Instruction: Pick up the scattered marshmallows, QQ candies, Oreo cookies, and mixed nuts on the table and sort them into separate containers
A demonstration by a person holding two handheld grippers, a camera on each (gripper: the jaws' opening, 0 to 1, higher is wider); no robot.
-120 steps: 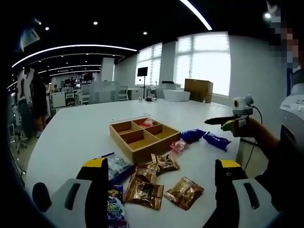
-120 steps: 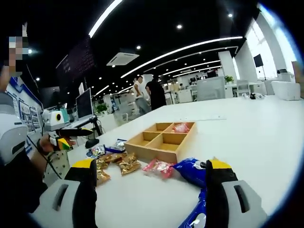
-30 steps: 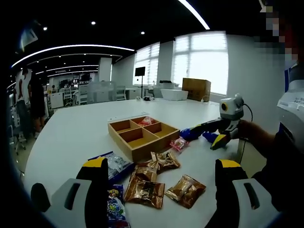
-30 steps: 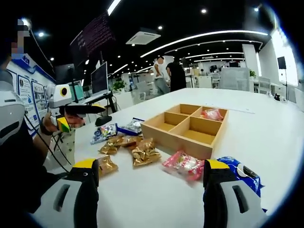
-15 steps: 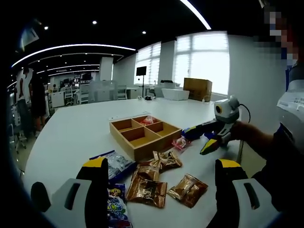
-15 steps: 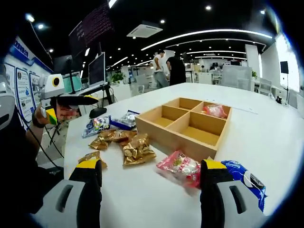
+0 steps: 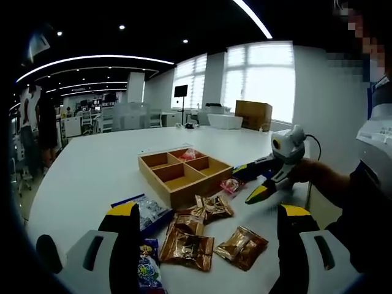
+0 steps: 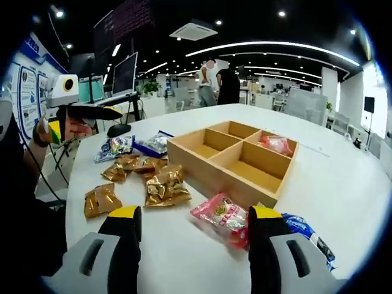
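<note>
Presently, step: the pink packet is being approached for a pick; nothing is gripped yet.
Tabletop (image 8: 343, 184): white and round; the scattered snacks and the box are carried on it.
Wooden box (image 8: 229, 160): four compartments; one pink packet is seen in its far right compartment, the others bare.
Golden packets (image 8: 164, 187): several lie left of the box, near the blue packets (image 8: 156, 143).
Right gripper (image 8: 191, 228): jaws spread apart, empty, low over the tabletop.
Left gripper (image 7: 205, 222): jaws held wide, empty, above the golden packets.
Pink packet (image 8: 222, 215): lies just before the box, partly behind the right jaw.
Next move: the right jaws should be shifted rightward to straddle the pink packet, then closed.
</note>
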